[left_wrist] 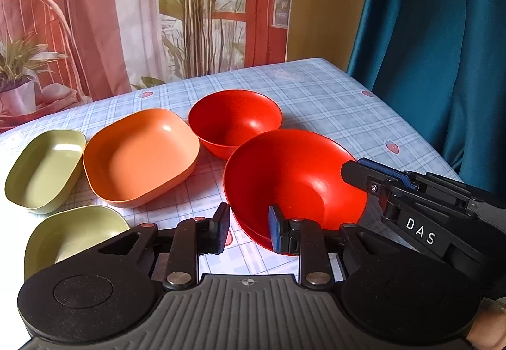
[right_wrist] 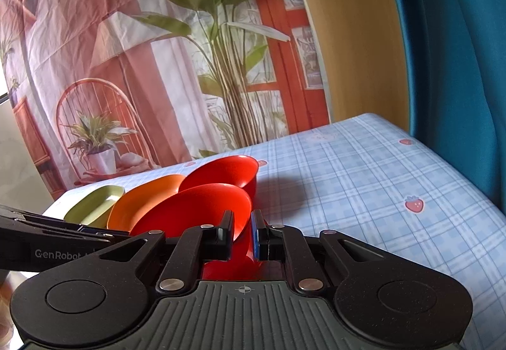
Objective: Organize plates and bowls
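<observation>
A large red bowl (left_wrist: 294, 179) sits nested on a red plate (left_wrist: 262, 239) at the table's near right. My right gripper (right_wrist: 243, 234) is shut on this red bowl's (right_wrist: 196, 207) rim; it shows from the right in the left wrist view (left_wrist: 363, 174). My left gripper (left_wrist: 249, 228) is open, its right finger inside the bowl's near rim, its left finger outside. Behind stand a smaller red bowl (left_wrist: 235, 122), an orange square dish (left_wrist: 139, 154) and two green dishes (left_wrist: 44, 166) (left_wrist: 72, 233).
The checked tablecloth (left_wrist: 332, 103) has bare room to the right and back. A printed backdrop (left_wrist: 158, 18) hangs behind the table and a blue curtain (left_wrist: 442, 49) hangs at the right edge.
</observation>
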The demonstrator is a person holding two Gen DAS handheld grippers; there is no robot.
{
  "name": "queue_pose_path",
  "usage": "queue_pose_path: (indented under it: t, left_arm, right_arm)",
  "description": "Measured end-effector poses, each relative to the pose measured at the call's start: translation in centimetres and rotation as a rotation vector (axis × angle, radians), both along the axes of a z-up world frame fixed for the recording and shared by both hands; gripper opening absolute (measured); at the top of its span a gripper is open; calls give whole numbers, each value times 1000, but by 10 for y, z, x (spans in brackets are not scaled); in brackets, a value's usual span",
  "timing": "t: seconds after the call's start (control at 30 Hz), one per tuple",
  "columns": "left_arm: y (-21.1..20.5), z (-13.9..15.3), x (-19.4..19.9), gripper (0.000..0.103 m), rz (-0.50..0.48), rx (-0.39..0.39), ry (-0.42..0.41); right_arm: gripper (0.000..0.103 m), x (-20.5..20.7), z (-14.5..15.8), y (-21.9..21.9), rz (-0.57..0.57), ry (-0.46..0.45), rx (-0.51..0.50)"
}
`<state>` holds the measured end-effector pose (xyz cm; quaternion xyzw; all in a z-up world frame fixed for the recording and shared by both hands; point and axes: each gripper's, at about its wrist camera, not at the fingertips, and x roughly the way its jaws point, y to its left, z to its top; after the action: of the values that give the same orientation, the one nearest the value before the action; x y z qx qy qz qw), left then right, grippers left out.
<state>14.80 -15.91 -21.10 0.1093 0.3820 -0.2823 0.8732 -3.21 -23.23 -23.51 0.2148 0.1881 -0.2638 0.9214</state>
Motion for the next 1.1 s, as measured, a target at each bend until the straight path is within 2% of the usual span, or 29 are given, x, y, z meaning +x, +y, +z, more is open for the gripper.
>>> queue_pose_path:
  t: [0.43, 0.83, 1.1]
  left_arm:
    - [-11, -11, 7, 27, -4, 38, 22]
    - [-8, -9, 16, 29, 33, 27, 23]
    - [-7, -1, 41, 29, 70, 30, 8]
  right_arm:
    - [12, -1, -18, -12, -3, 4, 62]
    - [16, -1, -14, -16, -11, -16, 61]
    - [16, 10, -6, -30, 11, -22, 15]
